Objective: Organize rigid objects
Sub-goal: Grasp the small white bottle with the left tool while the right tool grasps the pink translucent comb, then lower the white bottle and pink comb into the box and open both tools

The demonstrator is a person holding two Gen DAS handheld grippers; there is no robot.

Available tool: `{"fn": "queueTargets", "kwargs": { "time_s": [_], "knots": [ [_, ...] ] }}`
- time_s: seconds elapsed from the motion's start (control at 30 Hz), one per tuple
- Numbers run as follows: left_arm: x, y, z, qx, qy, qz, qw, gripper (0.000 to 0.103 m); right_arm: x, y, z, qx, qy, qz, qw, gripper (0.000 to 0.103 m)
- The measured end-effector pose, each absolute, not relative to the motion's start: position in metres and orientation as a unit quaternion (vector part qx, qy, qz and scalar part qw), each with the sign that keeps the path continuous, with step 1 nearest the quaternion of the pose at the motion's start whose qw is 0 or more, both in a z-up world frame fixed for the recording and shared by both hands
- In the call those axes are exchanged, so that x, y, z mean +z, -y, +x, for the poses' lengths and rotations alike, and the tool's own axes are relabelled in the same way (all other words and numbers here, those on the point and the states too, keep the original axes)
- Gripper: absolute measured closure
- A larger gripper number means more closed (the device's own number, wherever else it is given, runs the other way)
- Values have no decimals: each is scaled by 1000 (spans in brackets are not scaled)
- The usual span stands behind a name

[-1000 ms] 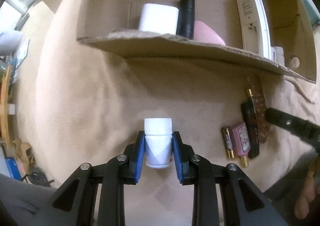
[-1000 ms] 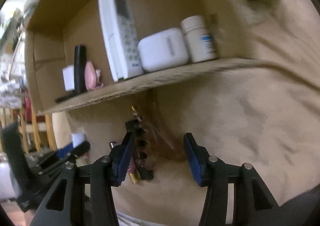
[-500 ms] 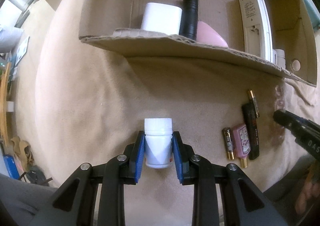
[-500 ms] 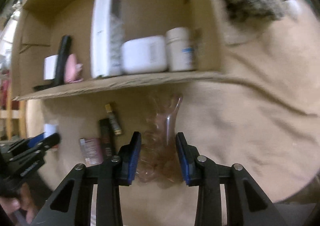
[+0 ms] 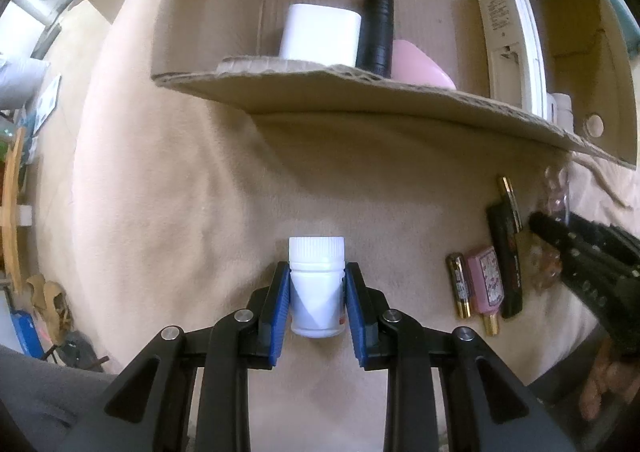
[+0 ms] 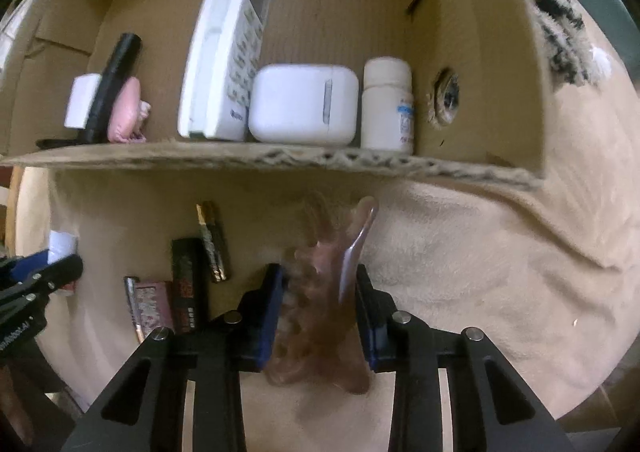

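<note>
Two hand-held grippers work over a tan blanket [image 5: 168,212] in front of a cardboard box [image 6: 328,158] lying open toward the cameras. The left gripper [image 5: 316,294] is clenched on a white bottle [image 5: 317,284], its blue pads pressed against the bottle's sides, ribbed cap pointing to the far side, well short of the box. The right gripper [image 6: 316,302] has just been closing, and its pads now grip a translucent brown hair clip [image 6: 320,292] near the box's front edge; the clip is blurred, so its exact shape is hard to make out. Between the two grippers, on the blanket, lie a battery [image 6: 212,242], a black stick [image 6: 186,284] and a pink packet [image 6: 154,302], side by side and just left of the clip in the right wrist view. Inside the box, from left to right, stand a white block [image 6: 82,100], a black cylinder [image 6: 114,86] and a pink item [image 6: 124,112] close together, then a white remote [image 6: 228,48] leaning upright, a white case [image 6: 304,104] touching it, and a second bottle [image 6: 387,104] just beside the case. A round hole [image 6: 444,96] pierces the box's right wall. At the lower right of the left wrist view, part of a hand [image 5: 608,384] shows behind the right gripper.
</note>
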State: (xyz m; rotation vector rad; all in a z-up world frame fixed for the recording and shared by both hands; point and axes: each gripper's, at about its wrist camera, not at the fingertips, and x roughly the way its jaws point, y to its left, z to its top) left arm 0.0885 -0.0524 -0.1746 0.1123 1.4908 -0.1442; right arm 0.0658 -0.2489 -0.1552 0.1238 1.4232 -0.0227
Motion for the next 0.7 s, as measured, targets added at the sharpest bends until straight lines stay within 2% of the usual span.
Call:
{"fn": "queueTargets", "kwargs": {
  "time_s": [0.2,0.4,0.7],
  "knots": [
    [-162,42,85,-42,-665,41,745,79,-113,252,42,3,-614,103,783,68],
    [-117,29,78,-53,-638,-6,768,79,-68,266,6,41,-569,131,811,68],
    [-53,11,72,-23,-540,18,841,79,-9,255,-31,73,-469,128,871,68]
  ]
}}
